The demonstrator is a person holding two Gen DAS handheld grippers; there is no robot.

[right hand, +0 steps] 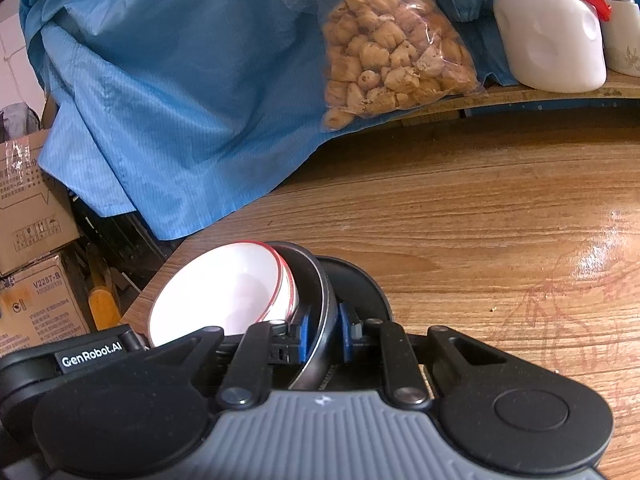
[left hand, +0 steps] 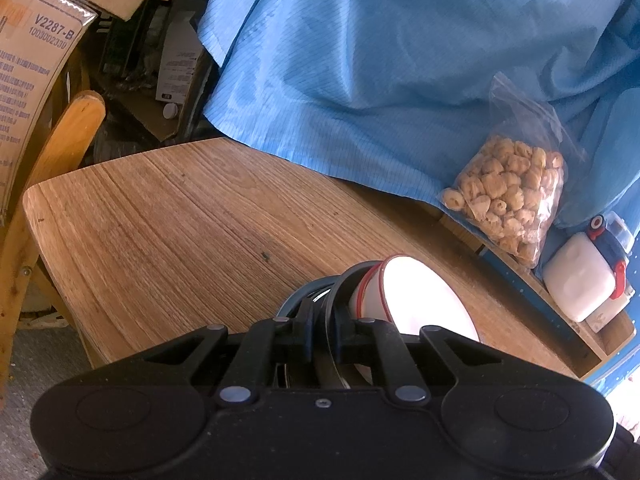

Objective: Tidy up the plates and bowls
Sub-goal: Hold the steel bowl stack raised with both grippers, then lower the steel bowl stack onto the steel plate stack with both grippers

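A white bowl with a red rim (left hand: pixel 416 300) sits nested in a dark bowl (left hand: pixel 334 288), over a dark plate (left hand: pixel 294 300). The stack looks tilted, close above the wooden table (left hand: pixel 180 220). My left gripper (left hand: pixel 326 318) is shut on the dark bowl's rim at the stack's left side. In the right wrist view, the white bowl (right hand: pixel 224 296) lies left of the dark bowl (right hand: pixel 316 292) and the dark plate (right hand: pixel 356 284) is behind. My right gripper (right hand: pixel 324 336) is shut on the dark bowl's rim, its blue pads (right hand: pixel 304 336) pressing it. The left gripper's black housing (right hand: pixel 92 360) shows at lower left.
A blue cloth (left hand: pixel 380 60) drapes over the back of the table. A clear bag of snacks (left hand: pixel 512 200) and a white container with a blue and red lid (left hand: pixel 580 280) sit on a low shelf at the right. Cardboard boxes (left hand: pixel 36 60) and a wooden chair (left hand: pixel 72 132) stand beyond the table's left edge.
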